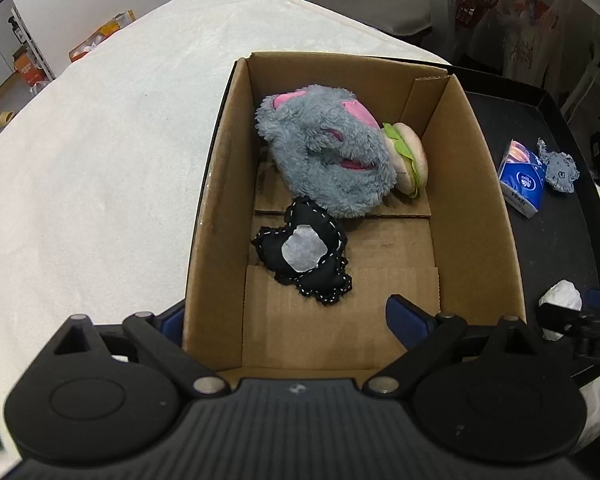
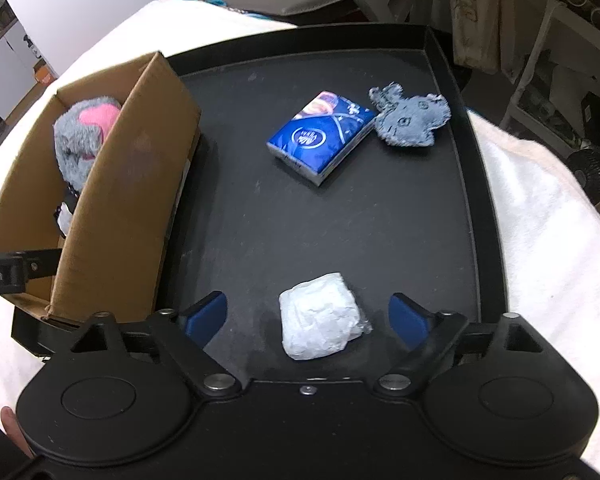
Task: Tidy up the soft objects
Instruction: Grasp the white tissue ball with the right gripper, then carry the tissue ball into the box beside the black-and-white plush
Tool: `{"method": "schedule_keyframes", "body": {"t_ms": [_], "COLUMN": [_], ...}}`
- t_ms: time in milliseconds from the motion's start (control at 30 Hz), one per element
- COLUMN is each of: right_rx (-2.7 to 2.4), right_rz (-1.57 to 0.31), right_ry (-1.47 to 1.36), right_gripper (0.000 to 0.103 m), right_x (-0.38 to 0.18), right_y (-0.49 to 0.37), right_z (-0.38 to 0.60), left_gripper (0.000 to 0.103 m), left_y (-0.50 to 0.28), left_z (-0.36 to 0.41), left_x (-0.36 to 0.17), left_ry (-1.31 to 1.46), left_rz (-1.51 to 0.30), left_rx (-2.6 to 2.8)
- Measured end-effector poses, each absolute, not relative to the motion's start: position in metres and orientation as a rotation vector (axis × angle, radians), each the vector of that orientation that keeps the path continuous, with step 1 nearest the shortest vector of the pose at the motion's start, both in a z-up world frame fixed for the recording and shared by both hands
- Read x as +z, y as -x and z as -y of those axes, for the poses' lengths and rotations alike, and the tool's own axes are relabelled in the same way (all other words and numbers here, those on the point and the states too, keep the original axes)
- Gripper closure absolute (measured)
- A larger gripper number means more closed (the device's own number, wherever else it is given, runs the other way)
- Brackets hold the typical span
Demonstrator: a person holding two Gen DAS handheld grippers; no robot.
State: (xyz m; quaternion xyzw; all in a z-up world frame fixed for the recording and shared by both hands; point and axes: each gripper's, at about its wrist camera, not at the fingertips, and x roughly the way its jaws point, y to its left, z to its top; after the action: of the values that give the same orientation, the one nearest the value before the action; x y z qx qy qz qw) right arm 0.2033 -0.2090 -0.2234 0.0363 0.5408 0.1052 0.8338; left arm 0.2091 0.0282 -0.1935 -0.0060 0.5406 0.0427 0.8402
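A cardboard box (image 1: 480, 184) holds a grey and pink plush (image 1: 324, 152), a plush burger (image 1: 408, 156) and a black stitched soft toy (image 1: 304, 252). My left gripper (image 1: 288, 316) is open and empty over the box's near end. In the right wrist view a black tray (image 2: 380, 220) carries a white soft packet (image 2: 320, 316), a blue tissue pack (image 2: 320, 136) and a grey knitted toy (image 2: 412, 120). My right gripper (image 2: 308, 316) is open, its fingers either side of the white packet, apart from it. The box (image 2: 128, 184) stands at the tray's left.
A white cloth (image 1: 100, 152) covers the surface under the box and tray. The blue tissue pack (image 1: 522, 180) and grey knitted toy (image 1: 560, 168) also show in the left wrist view. Shelves and clutter stand at the far side.
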Motion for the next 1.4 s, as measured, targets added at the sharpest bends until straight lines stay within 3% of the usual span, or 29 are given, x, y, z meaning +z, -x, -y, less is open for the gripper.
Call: {"method": "schedule_keyframes", "body": {"t_ms": [133, 233, 1067, 1400], "right_rx": [0.231, 0.224, 0.25, 0.295], "right_rz": [-1.162, -1.189, -1.001, -0.944], "right_ry": [-0.069, -0.077, -0.086, -0.065], "right_gripper": [0.031, 0.057, 0.058, 0.058], "right_x": [-0.228, -0.232, -0.142, -0.111], "right_y": [-0.204, -0.206, -0.207, -0.209], "right_z": [0.204, 0.203, 0.169, 0.137], "left_gripper": [0.007, 0.007, 0.01, 0.034], "left_y": [-0.208, -0.208, -0.195, -0.19], "left_z": [-0.031, -0.033, -0.055, -0.063], "left_x": [-0.193, -0.191, -0.175, -0.171], "left_ry": [0.025, 0.04, 0.122, 0.143], "left_rz": [-1.141, -1.137, -1.054, -1.038], "left_rx": [0.086, 0.079, 0.065, 0.062]}}
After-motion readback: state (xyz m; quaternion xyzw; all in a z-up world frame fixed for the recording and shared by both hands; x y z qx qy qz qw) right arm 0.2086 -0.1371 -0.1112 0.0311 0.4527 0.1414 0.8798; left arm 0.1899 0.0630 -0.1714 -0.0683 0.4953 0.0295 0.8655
